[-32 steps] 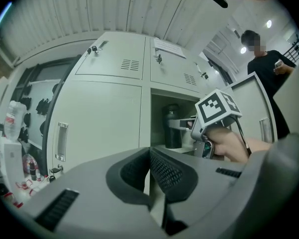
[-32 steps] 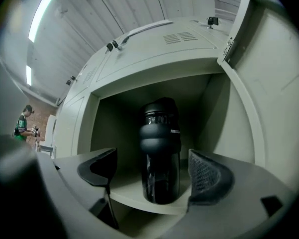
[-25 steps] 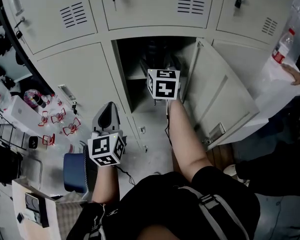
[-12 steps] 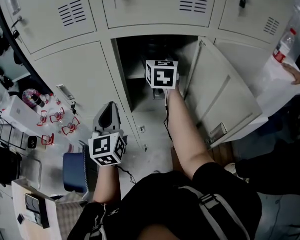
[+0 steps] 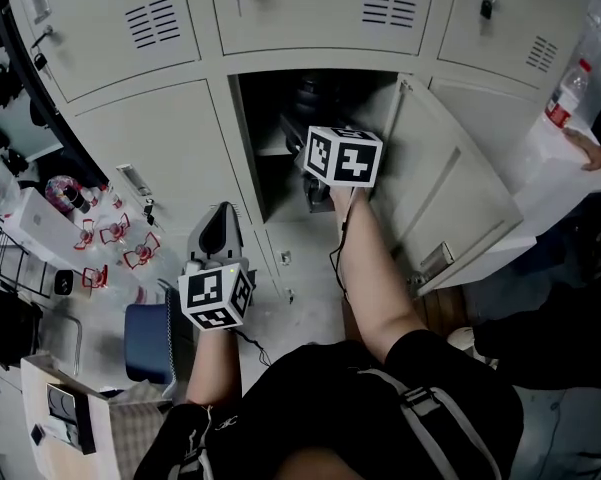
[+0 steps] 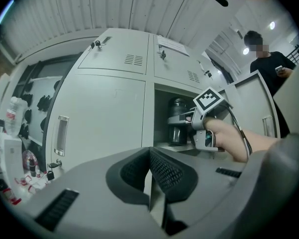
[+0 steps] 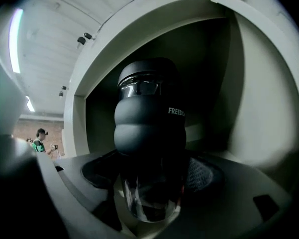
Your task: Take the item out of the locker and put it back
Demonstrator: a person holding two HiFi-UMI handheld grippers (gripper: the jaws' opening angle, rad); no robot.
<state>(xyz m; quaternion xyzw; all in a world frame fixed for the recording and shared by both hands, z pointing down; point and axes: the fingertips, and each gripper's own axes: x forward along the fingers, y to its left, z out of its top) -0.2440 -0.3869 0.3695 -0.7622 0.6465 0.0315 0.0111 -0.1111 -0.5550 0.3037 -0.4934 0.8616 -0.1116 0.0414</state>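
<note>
A black bottle [image 7: 148, 128] with a ribbed dark sleeve and a clear lower part stands upright in the open locker [image 5: 280, 118]. My right gripper [image 7: 149, 193] reaches into the locker with its jaws closed on the bottle's lower body, one on each side. In the left gripper view the bottle [image 6: 178, 121] stands on the locker shelf with the right gripper [image 6: 189, 121] on it. My left gripper [image 5: 220, 218] hangs outside, below and left of the locker, shut with nothing in it. The marker cube hides the grasp in the head view.
The locker door [image 5: 450, 188] swings open to the right, beside my right arm. Closed lockers surround the opening. A blue stool [image 5: 145, 343] stands at lower left. A water bottle [image 5: 568, 90] stands on a white table at right, by a person's hand.
My right gripper pushed a little deeper into the locker, then shifted slightly right and back. The left gripper has stayed where it was.
</note>
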